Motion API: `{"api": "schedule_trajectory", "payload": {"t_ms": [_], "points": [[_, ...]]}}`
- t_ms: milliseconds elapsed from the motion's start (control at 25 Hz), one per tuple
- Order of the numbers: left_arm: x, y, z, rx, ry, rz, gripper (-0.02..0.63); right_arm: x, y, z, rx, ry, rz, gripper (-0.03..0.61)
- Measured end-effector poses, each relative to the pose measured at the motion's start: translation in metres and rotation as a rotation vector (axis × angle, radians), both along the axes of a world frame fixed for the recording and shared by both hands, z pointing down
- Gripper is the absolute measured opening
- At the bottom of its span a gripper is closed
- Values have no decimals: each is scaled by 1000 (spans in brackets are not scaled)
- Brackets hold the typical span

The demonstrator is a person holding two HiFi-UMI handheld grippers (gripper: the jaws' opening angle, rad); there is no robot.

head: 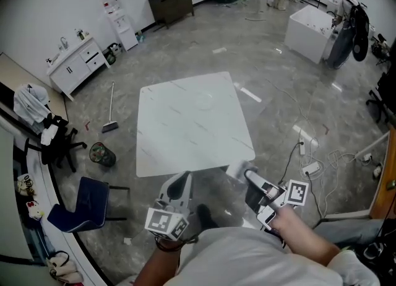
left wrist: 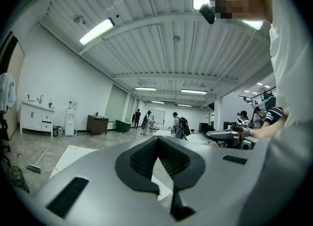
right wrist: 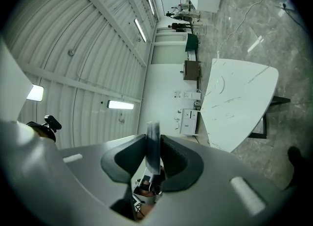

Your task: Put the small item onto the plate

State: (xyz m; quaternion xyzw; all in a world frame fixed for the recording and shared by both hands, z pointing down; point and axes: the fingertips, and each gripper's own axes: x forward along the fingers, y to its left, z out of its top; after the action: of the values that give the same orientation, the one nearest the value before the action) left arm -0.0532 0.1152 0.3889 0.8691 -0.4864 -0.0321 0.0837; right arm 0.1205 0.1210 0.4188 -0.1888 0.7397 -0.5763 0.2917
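Both the left hand-held gripper (head: 183, 179) and right hand-held gripper (head: 242, 172) are hovering short of the tabletop (head: 179, 136) in the head view. A faint ring there is probably marking the plate (head: 204, 99). Left gripper view: jaws are sitting together, empty. Right gripper view: jaws are pinching the small item (right wrist: 153, 142) edge-on, probably for carrying.

The left gripper (left wrist: 157, 141) points over the near edge of the white table (left wrist: 73, 155), jaws seemingly closed and empty. A broom (left wrist: 38, 162) lies left of the table.
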Motion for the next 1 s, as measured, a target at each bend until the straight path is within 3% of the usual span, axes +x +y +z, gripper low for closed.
{"api": "schedule_trajectory", "payload": {"t_ms": [440,760,1000], "points": [[-72,-120,-4,-9,13,97,6,-72,-108,-12,-1,10,89,92],[-99,-154,-6,-1,13,131,6,-97,-143,-12,10,7,128,92],[-98,-188,1,-12,12,131,6,-95,-177,-6,-4,16,131,92]]}}
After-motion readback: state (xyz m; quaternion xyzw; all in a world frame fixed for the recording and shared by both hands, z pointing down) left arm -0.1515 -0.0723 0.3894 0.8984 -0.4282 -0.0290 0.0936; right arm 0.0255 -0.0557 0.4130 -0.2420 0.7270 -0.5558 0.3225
